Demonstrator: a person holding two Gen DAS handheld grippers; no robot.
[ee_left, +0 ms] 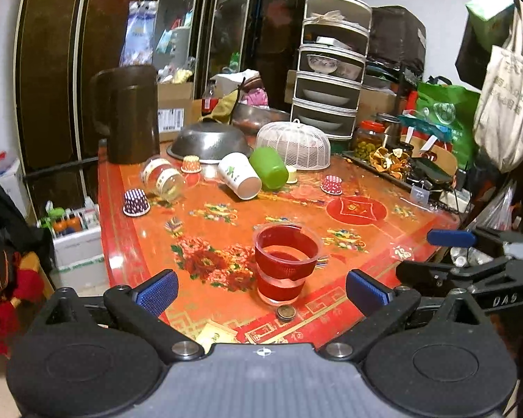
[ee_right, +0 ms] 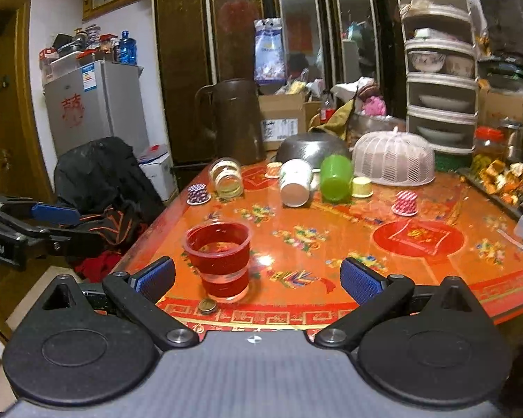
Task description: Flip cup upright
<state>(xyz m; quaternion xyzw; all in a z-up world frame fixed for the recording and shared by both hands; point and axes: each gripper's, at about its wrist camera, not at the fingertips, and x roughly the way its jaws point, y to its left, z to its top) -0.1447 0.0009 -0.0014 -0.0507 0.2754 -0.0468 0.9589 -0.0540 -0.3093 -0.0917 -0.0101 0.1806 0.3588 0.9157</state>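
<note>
A clear cup point(ee_left: 285, 264) with a red band is seen standing upright near the front edge of the red patterned bench point(ee_left: 359, 254), a small coin-like disc point(ee_left: 286, 312) just in front of it — what it is cannot be told. The left tool point(ee_left: 261, 291) is held released, its blue pads point(ee_left: 157, 291) apart on either side of the cup without touching it. The right tool point(ee_right: 258, 280) is likewise spread wide, the cup nearer its left pad. Behind the cup, a white paper cup point(ee_left: 240, 175) and a green cup point(ee_left: 269, 168) are lying on their sides, touching.
</note>
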